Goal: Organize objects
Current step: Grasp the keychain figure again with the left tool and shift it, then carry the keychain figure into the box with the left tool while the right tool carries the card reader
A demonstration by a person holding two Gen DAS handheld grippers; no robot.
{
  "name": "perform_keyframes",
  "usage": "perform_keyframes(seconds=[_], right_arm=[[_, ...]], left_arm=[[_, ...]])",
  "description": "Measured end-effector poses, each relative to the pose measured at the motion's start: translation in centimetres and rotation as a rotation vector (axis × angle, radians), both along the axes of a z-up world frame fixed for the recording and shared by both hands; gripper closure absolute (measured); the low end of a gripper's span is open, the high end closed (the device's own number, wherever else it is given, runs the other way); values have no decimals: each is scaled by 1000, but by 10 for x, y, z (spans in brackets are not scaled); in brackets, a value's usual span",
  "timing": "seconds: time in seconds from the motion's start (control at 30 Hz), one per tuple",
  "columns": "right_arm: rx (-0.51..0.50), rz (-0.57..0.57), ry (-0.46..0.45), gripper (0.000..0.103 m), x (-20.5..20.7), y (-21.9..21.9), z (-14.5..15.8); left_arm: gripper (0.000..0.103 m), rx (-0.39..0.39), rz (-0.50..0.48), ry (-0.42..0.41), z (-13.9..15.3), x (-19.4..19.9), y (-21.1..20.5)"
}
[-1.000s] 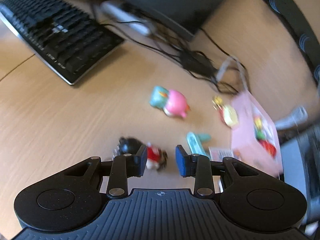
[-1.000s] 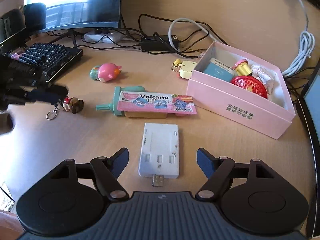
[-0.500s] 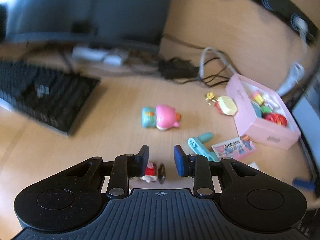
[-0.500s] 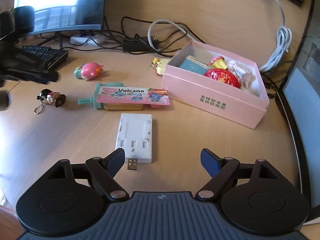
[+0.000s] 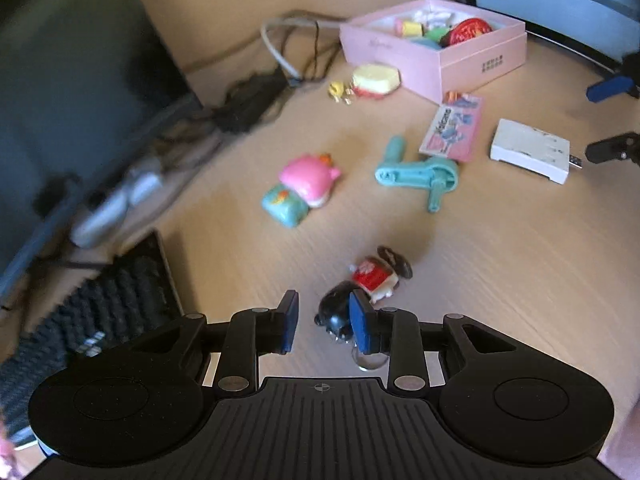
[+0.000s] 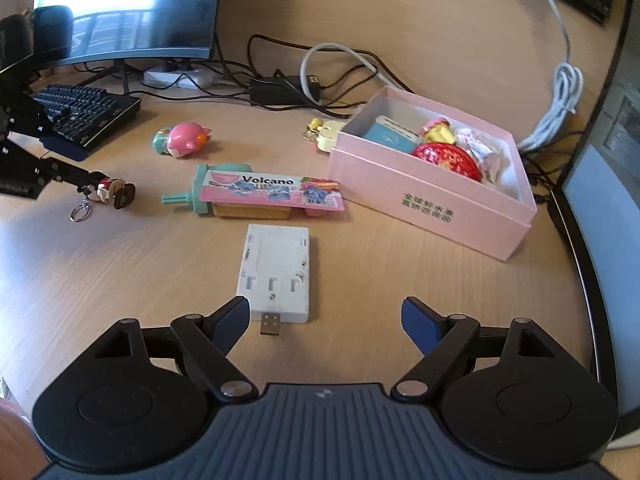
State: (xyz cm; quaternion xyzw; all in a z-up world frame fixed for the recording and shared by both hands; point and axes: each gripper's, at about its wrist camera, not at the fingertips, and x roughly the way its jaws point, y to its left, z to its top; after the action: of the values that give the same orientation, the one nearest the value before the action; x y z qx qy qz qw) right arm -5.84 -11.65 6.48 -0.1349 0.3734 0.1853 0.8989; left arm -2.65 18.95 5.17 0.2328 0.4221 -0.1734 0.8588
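My left gripper (image 5: 324, 322) nearly closed over the small figure keychain (image 5: 370, 284), black head between my blue pads, grip unclear, red-and-white body, dark feet, metal ring, lying on the wooden desk (image 5: 500, 280), my right gripper (image 6: 324, 318) spread wide just behind the white USB charger (image 6: 276, 266), pink box (image 6: 432, 196) well apart.

The white USB charger (image 6: 276, 270) lies flat on the wooden desk (image 6: 100, 280), its plug toward the right gripper (image 6: 324, 316), whose 2 blue-padded fingers stand wide apart and grip nothing. Just beyond the charger lies the teal toy with the pink "Volcano" card (image 6: 268, 192). Right of the charger sits the open pink box (image 6: 432, 200). Far left of it, the left gripper (image 6: 86, 180) reaches the keychain figure (image 6: 114, 192).
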Motion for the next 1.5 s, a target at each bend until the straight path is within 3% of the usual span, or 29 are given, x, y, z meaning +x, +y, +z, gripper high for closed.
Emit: perform_keyframes(seconds=[0.13, 0.2, 0.27, 0.4, 0.57, 0.83, 1.13, 1.23, 1.33, 1.5], right_arm=[[6, -37, 12, 19, -4, 0, -3], [5, -48, 8, 19, -7, 1, -2], [5, -63, 4, 19, -10, 1, 0], [1, -86, 13, 19, -9, 3, -1], [-12, -67, 10, 18, -14, 12, 0], [-8, -57, 24, 18, -15, 14, -2], [66, -51, 59, 18, 18, 32, -14], [69, -51, 81, 27, 33, 41, -22], [56, -13, 120, 53, 41, 47, -26], [49, 33, 128, 56, 26, 36, -8]], left_arm=[[70, -84, -31, 107, -9, 13, 9], [70, -186, -34, 163, -5, 11, 10], [70, -240, -70, 161, 0, 4, 7], [70, -176, -101, 100, 4, 1, -3], [70, -184, -115, 116, 3, 4, -15], [69, -136, -39, 136, -19, 7, -39], [70, -277, 162, 145, -21, -1, -34], [70, -332, 210, 162, -21, -6, -30], [70, -352, 220, 157, -17, -12, -33], [70, -429, 168, 161, -4, -19, -52]])
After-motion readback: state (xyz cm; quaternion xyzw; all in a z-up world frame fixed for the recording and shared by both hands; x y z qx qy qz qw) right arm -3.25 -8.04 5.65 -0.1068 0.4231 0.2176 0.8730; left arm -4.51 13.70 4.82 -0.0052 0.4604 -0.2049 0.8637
